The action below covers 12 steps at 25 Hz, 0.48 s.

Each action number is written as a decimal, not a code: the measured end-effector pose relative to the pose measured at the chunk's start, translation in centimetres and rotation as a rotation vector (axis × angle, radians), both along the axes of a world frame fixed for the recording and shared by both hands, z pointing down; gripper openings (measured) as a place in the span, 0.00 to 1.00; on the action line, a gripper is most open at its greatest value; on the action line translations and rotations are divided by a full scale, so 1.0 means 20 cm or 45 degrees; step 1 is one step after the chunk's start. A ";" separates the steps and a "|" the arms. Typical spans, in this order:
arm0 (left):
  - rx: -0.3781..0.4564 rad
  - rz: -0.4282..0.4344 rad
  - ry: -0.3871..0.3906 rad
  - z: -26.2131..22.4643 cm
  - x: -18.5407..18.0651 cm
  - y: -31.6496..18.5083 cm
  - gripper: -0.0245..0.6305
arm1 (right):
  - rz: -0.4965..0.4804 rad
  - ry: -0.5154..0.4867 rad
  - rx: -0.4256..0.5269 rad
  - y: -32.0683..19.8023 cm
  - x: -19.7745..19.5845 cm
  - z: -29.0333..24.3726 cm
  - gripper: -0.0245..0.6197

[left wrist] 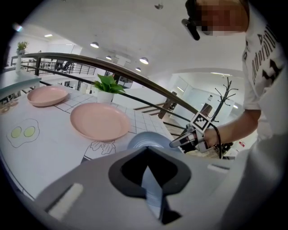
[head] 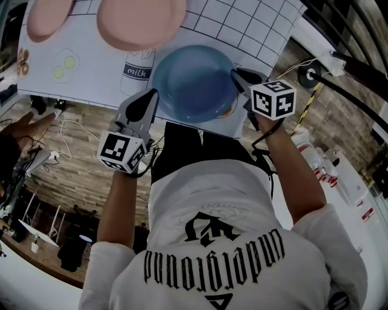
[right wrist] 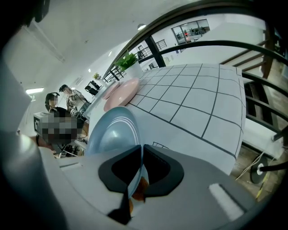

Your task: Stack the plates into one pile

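A blue plate [head: 194,82] [left wrist: 148,139] [right wrist: 110,132] sits over the front edge of the white table [head: 91,66], gripped from both sides. My left gripper [head: 151,97] [left wrist: 147,155] is shut on its left rim. My right gripper [head: 235,74] [right wrist: 140,150] is shut on its right rim, and the thin edge runs between the jaws. From the left gripper view the right gripper [left wrist: 180,141] shows at the plate's far side. A large pink plate [head: 140,21] [left wrist: 100,121] lies farther back on the table. A second pink plate [head: 45,18] [left wrist: 46,95] lies at the far left.
The table mat carries drawings of a milk carton [head: 137,69] and eggs [head: 63,65], with a black grid at the far right. A potted plant [left wrist: 106,87] stands behind the pink plates by a dark railing [left wrist: 148,81]. The floor lies below the table's front edge.
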<state>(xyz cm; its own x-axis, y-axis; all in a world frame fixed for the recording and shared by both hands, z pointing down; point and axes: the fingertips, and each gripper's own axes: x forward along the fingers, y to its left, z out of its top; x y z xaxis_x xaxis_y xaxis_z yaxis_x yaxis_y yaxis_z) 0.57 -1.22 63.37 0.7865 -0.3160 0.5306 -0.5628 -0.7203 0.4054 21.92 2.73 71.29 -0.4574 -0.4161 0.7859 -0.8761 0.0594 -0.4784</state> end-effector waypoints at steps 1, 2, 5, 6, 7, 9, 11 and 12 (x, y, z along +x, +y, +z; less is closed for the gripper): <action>0.007 -0.005 0.001 -0.01 0.00 0.01 0.11 | -0.006 0.005 0.009 0.00 0.01 -0.02 0.07; 0.016 -0.008 0.002 -0.03 0.01 0.01 0.11 | -0.012 0.008 0.019 0.01 0.01 -0.04 0.07; 0.054 -0.026 0.011 -0.10 0.03 0.04 0.11 | -0.022 0.002 0.051 0.03 0.03 -0.11 0.07; 0.070 -0.036 0.016 -0.13 0.04 0.05 0.11 | -0.023 0.002 0.068 0.03 0.03 -0.13 0.06; 0.087 -0.046 0.020 -0.16 0.05 0.05 0.11 | -0.024 0.005 0.088 0.02 0.04 -0.17 0.07; 0.119 -0.064 0.017 -0.22 0.06 0.08 0.11 | -0.028 0.014 0.132 0.03 0.06 -0.24 0.07; 0.148 -0.084 0.014 -0.28 0.06 0.13 0.11 | -0.031 0.020 0.174 0.04 0.09 -0.33 0.07; 0.160 -0.098 0.019 -0.32 0.06 0.15 0.11 | -0.029 0.021 0.195 0.05 0.10 -0.38 0.07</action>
